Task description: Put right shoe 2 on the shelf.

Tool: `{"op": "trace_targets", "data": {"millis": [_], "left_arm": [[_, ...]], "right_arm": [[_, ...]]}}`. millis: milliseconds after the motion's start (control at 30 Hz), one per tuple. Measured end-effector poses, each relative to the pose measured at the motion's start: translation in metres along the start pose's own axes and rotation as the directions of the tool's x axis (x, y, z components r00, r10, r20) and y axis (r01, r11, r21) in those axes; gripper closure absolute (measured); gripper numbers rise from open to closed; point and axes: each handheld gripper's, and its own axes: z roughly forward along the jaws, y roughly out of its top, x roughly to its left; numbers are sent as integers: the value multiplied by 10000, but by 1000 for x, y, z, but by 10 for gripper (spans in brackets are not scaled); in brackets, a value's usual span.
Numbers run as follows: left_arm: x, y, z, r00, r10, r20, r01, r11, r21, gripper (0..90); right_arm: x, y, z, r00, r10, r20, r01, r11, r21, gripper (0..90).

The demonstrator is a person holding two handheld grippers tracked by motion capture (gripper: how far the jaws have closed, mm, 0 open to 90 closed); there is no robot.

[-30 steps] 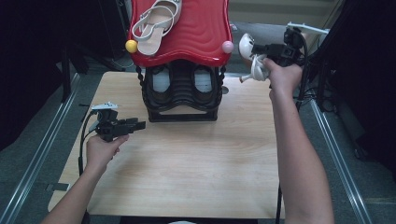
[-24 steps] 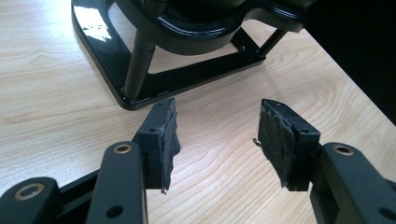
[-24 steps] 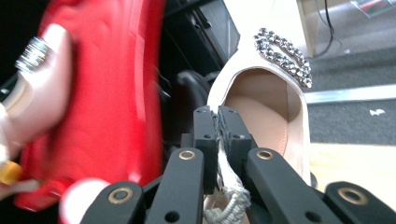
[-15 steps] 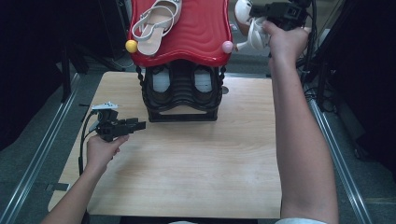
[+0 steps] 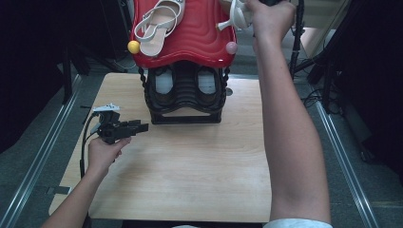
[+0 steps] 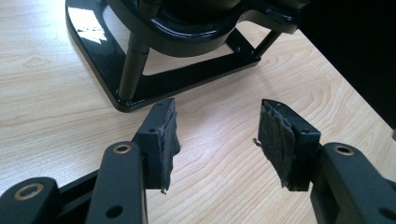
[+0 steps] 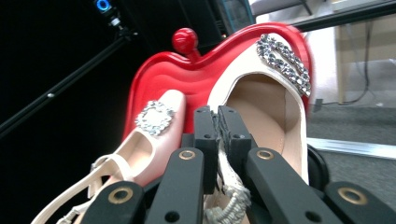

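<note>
A cream heeled shoe with a rhinestone buckle (image 7: 261,98) hangs by its strap from my right gripper (image 7: 217,112), whose jaws are shut on the strap. In the high view this shoe (image 5: 235,12) is over the right end of the red top shelf (image 5: 190,42) of a shoe rack. Its partner, a matching cream shoe (image 5: 157,23), lies on the shelf's left half and also appears in the right gripper view (image 7: 154,126). My left gripper (image 5: 142,127) rests low over the wooden table (image 5: 190,166), left of the rack. It is open and empty (image 6: 217,126), facing the rack's black base (image 6: 140,79).
The black lower tier holds a pair of dark shoes (image 5: 164,83) (image 5: 206,80). Coloured knobs stick out at the red shelf's corners: yellow (image 5: 133,46), pink (image 5: 231,47). Metal rails (image 5: 43,152) run along both sides of the table.
My right gripper has carried the cream shoe up and to the left, from beside the rack to over the red shelf's right end. The left gripper has stayed put.
</note>
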Motion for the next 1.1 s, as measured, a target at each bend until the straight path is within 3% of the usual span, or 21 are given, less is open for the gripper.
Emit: {"op": "trace_targets", "data": {"millis": [167,433,833,1100], "left_arm": [[0,0,0,10000,16,12,-16,10000,-11,473],[-1,0,1,10000,25,10,-25,10000,-43,473],[-1,0,2,10000,5,7,-5,10000,-39,473],[-1,0,2,10000,21,0,-21,10000,-10,473]], "right_arm": [[6,-9,17,9995,-257,-199,260,9996,127,886],[15,-21,27,9973,-723,-93,726,9965,406,885],[11,-46,42,9976,-690,-116,696,9956,625,883],[19,-50,48,9958,-904,114,892,9930,773,852]]}}
